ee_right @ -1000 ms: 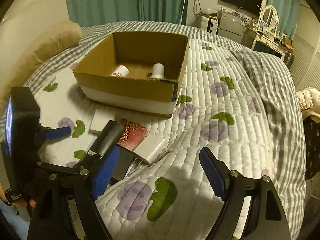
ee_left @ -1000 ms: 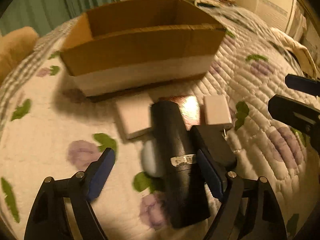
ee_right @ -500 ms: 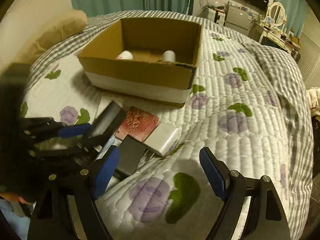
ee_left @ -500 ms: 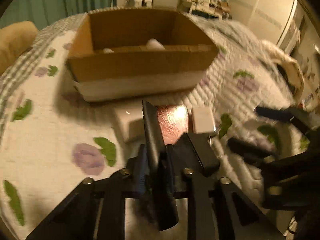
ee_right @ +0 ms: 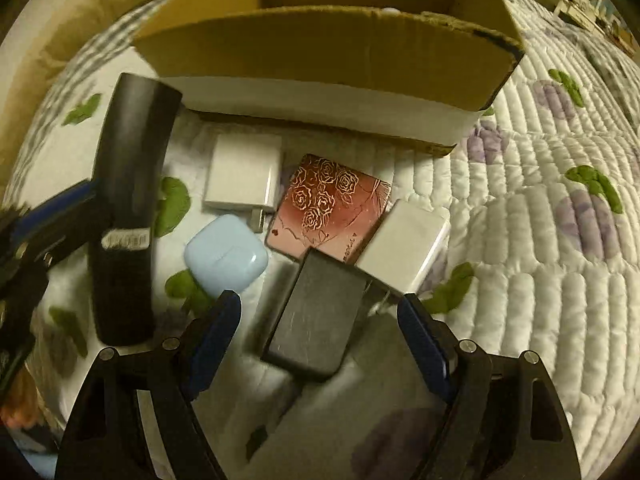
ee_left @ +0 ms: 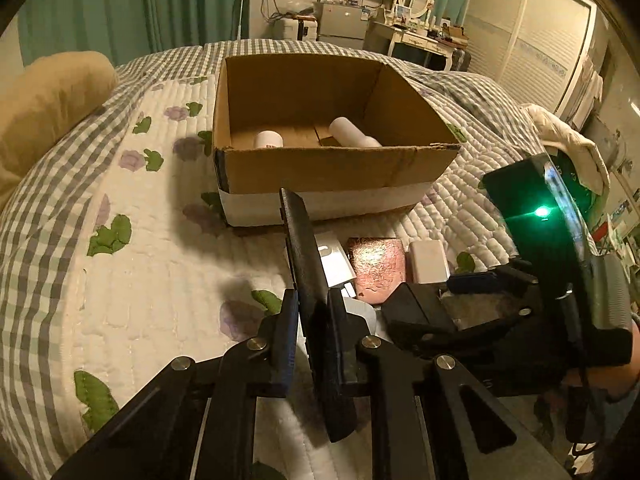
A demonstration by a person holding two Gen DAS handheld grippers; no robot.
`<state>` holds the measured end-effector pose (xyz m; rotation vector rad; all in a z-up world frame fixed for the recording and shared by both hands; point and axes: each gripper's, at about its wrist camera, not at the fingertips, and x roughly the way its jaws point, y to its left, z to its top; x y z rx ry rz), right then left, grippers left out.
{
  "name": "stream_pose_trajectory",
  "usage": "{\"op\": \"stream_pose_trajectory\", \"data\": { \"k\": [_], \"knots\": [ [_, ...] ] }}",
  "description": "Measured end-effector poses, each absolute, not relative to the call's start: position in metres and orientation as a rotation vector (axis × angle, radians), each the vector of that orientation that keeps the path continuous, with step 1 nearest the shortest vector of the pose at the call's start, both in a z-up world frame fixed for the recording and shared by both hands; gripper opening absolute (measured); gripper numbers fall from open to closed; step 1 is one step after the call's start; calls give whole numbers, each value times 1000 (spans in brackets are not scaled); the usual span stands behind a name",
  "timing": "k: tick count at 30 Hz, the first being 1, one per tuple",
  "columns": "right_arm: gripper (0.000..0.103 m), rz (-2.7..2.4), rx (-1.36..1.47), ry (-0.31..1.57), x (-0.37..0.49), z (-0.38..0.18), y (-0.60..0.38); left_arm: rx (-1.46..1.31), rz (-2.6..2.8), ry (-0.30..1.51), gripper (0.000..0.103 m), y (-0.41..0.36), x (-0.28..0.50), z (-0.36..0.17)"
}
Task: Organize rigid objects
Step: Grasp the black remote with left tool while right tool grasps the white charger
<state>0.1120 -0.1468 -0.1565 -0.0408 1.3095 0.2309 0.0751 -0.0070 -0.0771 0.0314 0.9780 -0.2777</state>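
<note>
My left gripper (ee_left: 314, 312) is shut on a long black case (ee_left: 308, 272), held edge-up above the bed in front of the cardboard box (ee_left: 332, 172). The case also shows in the right wrist view (ee_right: 128, 184), with the left gripper (ee_right: 64, 216) around it. My right gripper (ee_right: 320, 316) is open, its fingers either side of a black rectangular box (ee_right: 316, 312) lying on the quilt. Beyond it lie a pink rose-patterned card (ee_right: 332, 208), two white chargers (ee_right: 244, 172) (ee_right: 404, 248) and a light blue earbud case (ee_right: 224, 256).
The cardboard box holds two white bottles (ee_left: 269, 139) (ee_left: 352, 132). A tan pillow (ee_left: 44, 108) lies at the left. The quilted bed (ee_left: 140, 280) spreads left and right of the pile. Room furniture stands far behind.
My left gripper closed on the black case and lifted it, turned on edge. My right gripper moved down and left, now straddling the black box.
</note>
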Motion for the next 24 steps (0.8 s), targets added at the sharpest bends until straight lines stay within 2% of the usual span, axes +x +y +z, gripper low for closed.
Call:
{"op": "stream_pose_trajectory", "data": {
  "k": [3, 7, 10, 12, 18, 22, 24],
  "knots": [
    [74, 261, -28, 1364, 121, -173, -140, 24, -284, 977, 14, -6, 78, -82],
    [46, 234, -40, 1317, 118, -172, -141, 11, -287, 972, 14, -2, 79, -84],
    [43, 249, -38, 1241, 106, -161, -143, 1, -297, 956, 13, 0, 76, -79],
    [41, 264, -58, 1179, 95, -151, -142, 8, -286, 936, 0, 2, 74, -75],
    [38, 305, -81, 1025, 68, -117, -141, 16, -290, 881, 0, 6, 70, -56],
    [38, 303, -61, 987, 65, -99, -146, -8, -307, 915, 0, 7, 76, -62],
    [38, 289, -74, 972, 66, -96, -144, 0, -277, 941, 4, 6, 79, -71]
  ]
}}
